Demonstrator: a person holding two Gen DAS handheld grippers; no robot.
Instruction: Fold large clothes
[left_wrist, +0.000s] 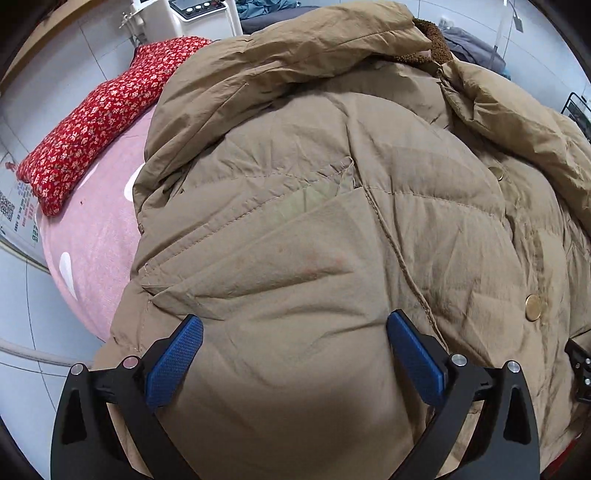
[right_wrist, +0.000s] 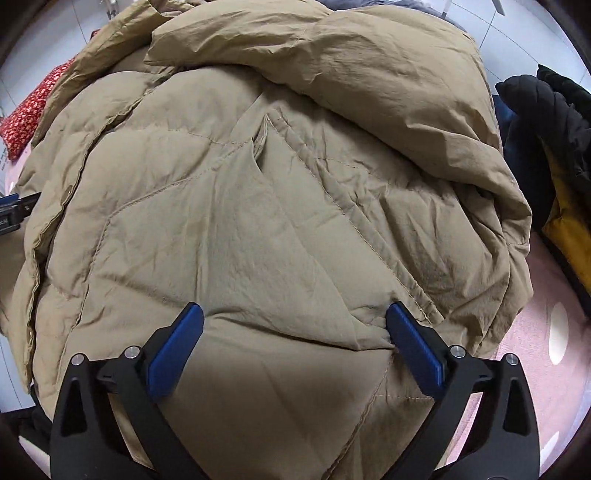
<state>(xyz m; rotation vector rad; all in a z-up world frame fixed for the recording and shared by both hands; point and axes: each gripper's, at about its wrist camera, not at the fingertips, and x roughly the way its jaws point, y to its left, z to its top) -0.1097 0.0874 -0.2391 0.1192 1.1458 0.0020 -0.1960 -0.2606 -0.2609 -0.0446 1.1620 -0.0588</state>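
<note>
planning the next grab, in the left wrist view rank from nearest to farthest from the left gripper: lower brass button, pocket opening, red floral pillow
From the left gripper:
1. Lower brass button, right side of the coat.
2. Pocket opening, mid-coat, straight ahead.
3. Red floral pillow, upper left, beyond the coat.

Even, soft indoor light; sharp focus; faint shadow at 6 o'clock; strong fisheye bending, dark vignette corners.
</note>
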